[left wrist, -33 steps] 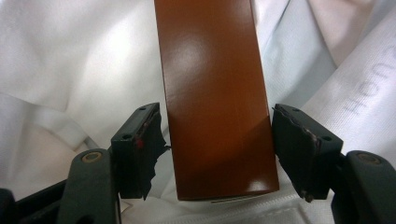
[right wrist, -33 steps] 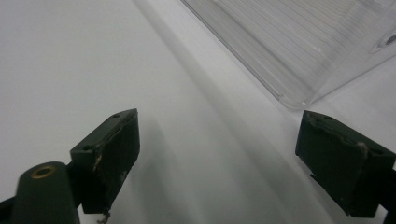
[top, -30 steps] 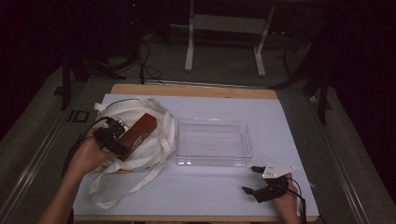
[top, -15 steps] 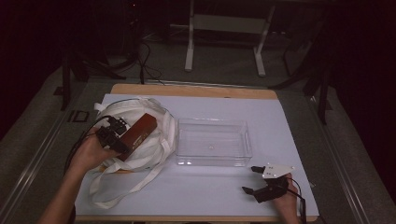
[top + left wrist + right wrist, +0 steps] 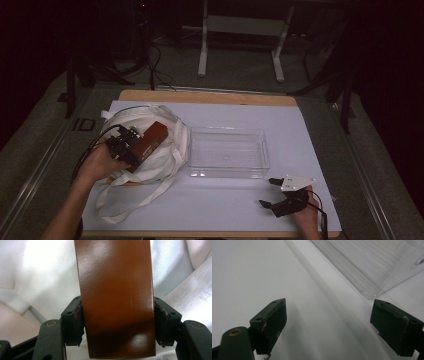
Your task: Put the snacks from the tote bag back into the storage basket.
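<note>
My left gripper (image 5: 131, 148) sits on top of the white bag (image 5: 165, 150), with its jaws pressed on both sides of a brown box (image 5: 115, 297). Soft bag cloth is all around the box, so there is no free room beside it. The bag's long straps (image 5: 125, 200) lie on the white table (image 5: 220, 205) toward me and could get in the way. The clear tray (image 5: 227, 152) stands just beside the bag and blocks the middle. My right gripper (image 5: 270, 192) has its jaws wide apart over bare table, with the tray's corner (image 5: 372, 293) near in front. The table between the straps and my right gripper is bare.
</note>
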Demonstrator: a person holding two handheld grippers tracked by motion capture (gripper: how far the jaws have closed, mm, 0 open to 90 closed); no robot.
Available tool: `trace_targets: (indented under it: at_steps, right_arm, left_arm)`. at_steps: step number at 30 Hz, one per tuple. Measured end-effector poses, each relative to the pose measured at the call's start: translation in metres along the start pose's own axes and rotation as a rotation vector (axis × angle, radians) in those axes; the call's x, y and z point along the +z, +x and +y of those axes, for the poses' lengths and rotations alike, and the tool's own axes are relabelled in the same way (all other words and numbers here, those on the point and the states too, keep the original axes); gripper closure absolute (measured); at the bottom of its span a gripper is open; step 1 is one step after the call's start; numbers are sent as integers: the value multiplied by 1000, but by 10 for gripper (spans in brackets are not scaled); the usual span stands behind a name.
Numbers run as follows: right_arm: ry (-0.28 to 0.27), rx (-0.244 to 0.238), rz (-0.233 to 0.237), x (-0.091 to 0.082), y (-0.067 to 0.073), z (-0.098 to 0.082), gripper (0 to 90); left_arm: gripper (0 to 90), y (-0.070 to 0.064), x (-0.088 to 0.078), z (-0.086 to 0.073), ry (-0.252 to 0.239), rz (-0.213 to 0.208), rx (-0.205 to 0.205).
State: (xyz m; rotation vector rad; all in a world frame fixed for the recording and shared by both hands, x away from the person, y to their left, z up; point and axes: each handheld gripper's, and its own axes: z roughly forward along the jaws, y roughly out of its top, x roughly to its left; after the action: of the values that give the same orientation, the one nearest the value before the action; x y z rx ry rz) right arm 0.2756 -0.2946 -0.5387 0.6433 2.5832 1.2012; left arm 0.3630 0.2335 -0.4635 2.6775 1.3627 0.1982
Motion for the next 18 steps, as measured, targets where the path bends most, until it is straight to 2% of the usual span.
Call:
trace_targets:
  at_steps: [18]
  right_arm:
    - [0, -1, 0, 0, 0, 0, 138]
  left_arm:
    - [374, 2, 13, 6, 91, -28, 4]
